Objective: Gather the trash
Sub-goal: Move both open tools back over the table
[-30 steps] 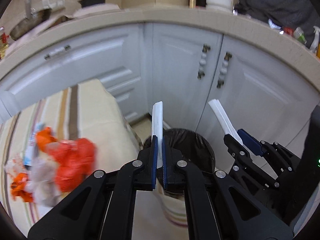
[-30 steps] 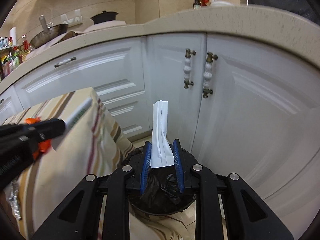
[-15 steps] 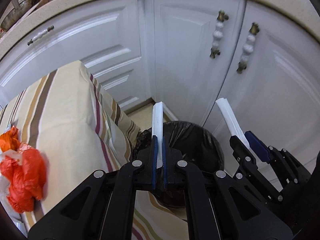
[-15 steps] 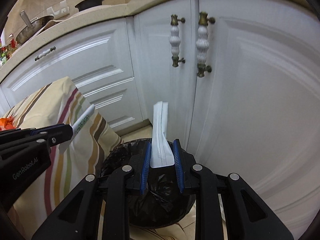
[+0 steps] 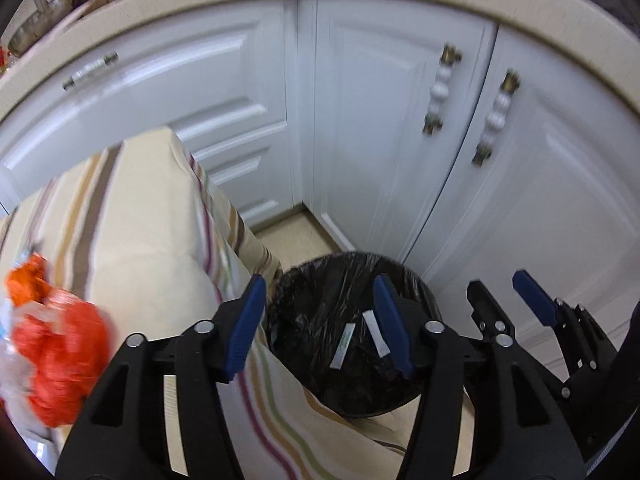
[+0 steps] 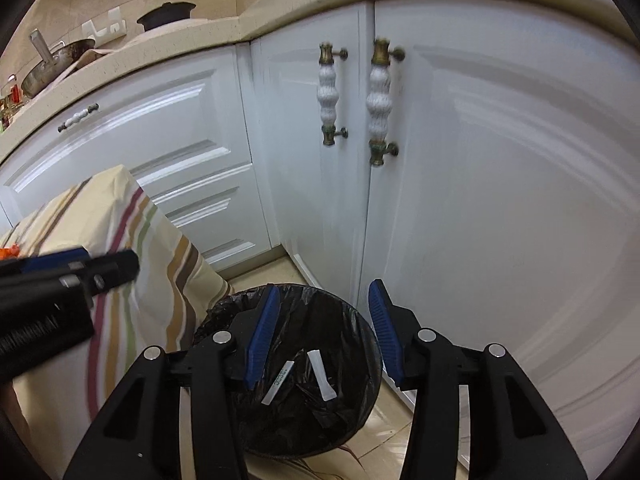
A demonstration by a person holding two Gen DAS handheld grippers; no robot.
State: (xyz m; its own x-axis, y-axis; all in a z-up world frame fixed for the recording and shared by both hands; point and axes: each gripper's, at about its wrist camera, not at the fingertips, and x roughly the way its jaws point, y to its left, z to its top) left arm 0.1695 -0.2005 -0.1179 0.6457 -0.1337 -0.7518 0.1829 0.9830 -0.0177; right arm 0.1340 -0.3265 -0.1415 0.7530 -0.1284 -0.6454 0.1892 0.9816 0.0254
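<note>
Two grippers hang over the bin, and both are letting go: the left gripper (image 5: 318, 322) has its jaws opening with nothing pressed between the blue pads, and the right gripper (image 6: 324, 336) is opening too, likewise grasping nothing. Seen through each pair of fingers, two white paper strips sit against the black liner of the trash bin (image 6: 356, 320): one strip with green print (image 6: 279, 383) and one plain strip (image 6: 321, 374), apart from each other and both inside the rim. Whether they have settled or are mid-fall I cannot tell.

Such strips look feather-light, thin and limp enough to bend; they would likely flutter instead of dropping straight, so a release low over the mouth of the bin suits them. Pinching one by an end across its flat faces seems the sure hold, since an edge-on pinch would probably buckle it.

Beside the bin stands the counter (image 5: 132, 240) under a striped cloth. On it, at the left of the left wrist view, lies a crumpled orange wrapper heap (image 5: 60, 356), blurred, with some pale scraps against it; its pieces cannot be counted. It looks soft and crackly, probably light, best taken by a bunched fold.

Counted: two grippers, two strips, one bin, two long door handles on the white cabinets (image 6: 500, 200) behind
</note>
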